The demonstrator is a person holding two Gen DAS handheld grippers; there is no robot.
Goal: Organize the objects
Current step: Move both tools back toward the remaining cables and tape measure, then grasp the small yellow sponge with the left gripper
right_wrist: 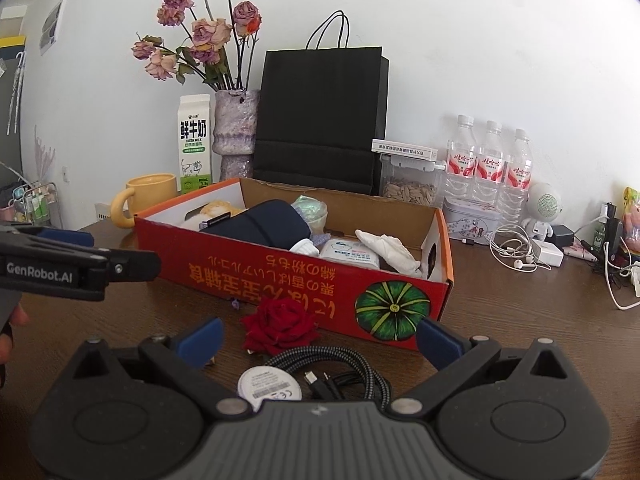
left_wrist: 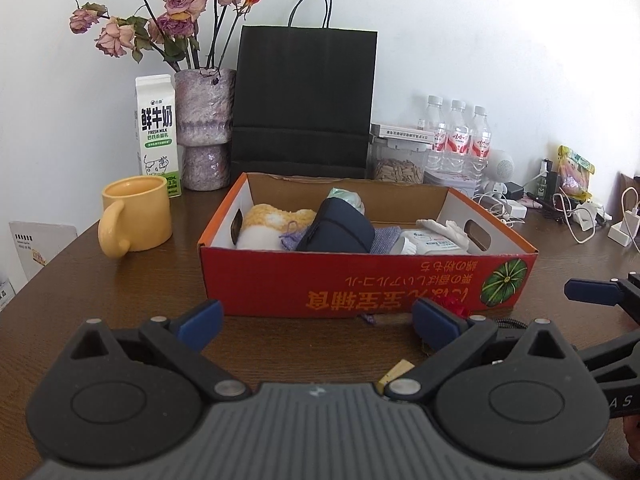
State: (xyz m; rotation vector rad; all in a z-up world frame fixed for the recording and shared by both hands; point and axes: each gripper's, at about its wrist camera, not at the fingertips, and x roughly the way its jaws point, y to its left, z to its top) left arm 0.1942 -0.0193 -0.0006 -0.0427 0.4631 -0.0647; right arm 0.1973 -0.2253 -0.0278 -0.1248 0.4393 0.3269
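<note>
A red cardboard box (left_wrist: 360, 276) (right_wrist: 256, 276) stands mid-table and holds a navy pouch (left_wrist: 338, 228) (right_wrist: 260, 222), a knitted yellow-white item (left_wrist: 272, 220), a wipes pack (right_wrist: 350, 254) and a white tissue (right_wrist: 386, 250). A red fabric rose (right_wrist: 280, 322) lies in front of the box, with a black braided cable (right_wrist: 340, 372) and a white round disc (right_wrist: 269, 387) beside it. My left gripper (left_wrist: 316, 322) is open and empty before the box front. My right gripper (right_wrist: 320, 338) is open and empty, its fingers either side of the rose and cable.
A yellow mug (left_wrist: 136, 214), milk carton (left_wrist: 157, 132), vase of dried roses (left_wrist: 204, 128), black paper bag (left_wrist: 304, 100), seed jar (left_wrist: 398, 160), three water bottles (right_wrist: 490, 164) and tangled chargers and earphones (right_wrist: 520, 256) crowd the back of the brown table (left_wrist: 132, 304).
</note>
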